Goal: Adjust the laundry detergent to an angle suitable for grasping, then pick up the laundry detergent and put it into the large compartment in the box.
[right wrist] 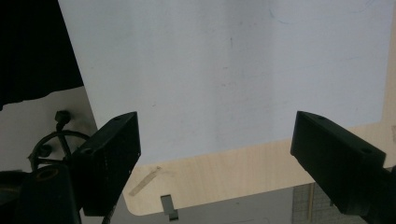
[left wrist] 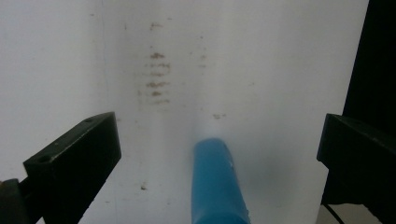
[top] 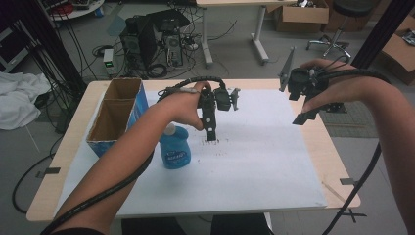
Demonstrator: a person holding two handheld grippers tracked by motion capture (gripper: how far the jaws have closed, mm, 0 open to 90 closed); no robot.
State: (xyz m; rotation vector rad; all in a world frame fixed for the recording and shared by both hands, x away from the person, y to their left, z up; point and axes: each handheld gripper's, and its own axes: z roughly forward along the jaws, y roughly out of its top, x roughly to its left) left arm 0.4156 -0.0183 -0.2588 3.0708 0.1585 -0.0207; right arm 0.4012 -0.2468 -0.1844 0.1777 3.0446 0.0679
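High view. A blue bottle with a pale cap stands upright left of centre in the frame, on the white sheet that covers the table. Just to its left lies an open cardboard box with blue sides, divided into two compartments, both apparently empty. The left gripper hangs just right of the bottle, pointing down at the sheet; its tip is near a patch of small dark marks. The right gripper is held in the air at the upper right of the frame, well apart from the bottle.

Left gripper view. The left gripper's jaws stand wide apart at the lower left and lower right of the frame, with nothing pressed between them. The bottle rises from the bottom edge between the two jaws, nearer the middle than either, touching neither. Its long axis runs up the frame, roughly along the line of the jaws. Brownish smudges lie on the sheet above it.

Right gripper view. The right gripper's jaws are also wide apart and hold nothing; beyond them are the bare sheet and the rounded corner of the table.

Judgement. The left hand is by far the nearer to the bottle. The coming move likely turns on bringing these spread jaws to either side of the bottle's body before they close.
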